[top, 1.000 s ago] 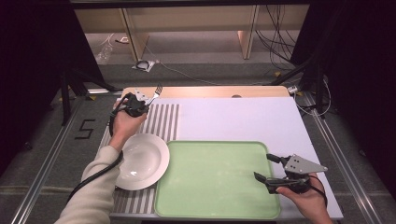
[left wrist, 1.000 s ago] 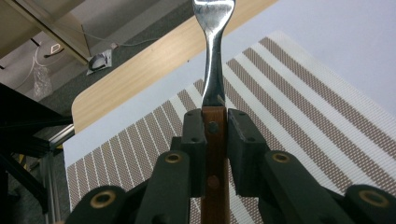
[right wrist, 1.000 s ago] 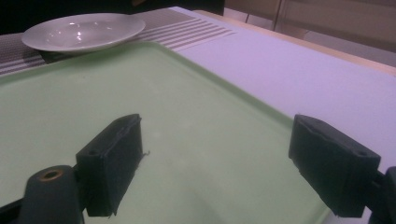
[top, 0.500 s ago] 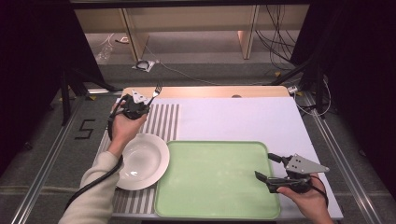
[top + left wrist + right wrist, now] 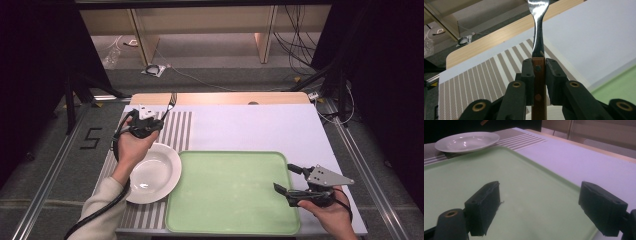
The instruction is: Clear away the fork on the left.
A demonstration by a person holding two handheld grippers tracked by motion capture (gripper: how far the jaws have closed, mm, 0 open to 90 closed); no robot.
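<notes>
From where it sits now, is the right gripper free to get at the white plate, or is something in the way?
Probably yes. The right gripper is open and holds nothing, at the green tray's right edge. The white plate lies past the tray's left side; the bare tray between leaves the way free, though the left hand hovers beside the plate.

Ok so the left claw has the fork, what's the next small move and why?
Probably carry the fork toward the white plate or the green tray. The left claw is shut on its wooden handle and holds it over the striped mat, while the right claw sits open at the tray's edge, holding nothing.
</notes>
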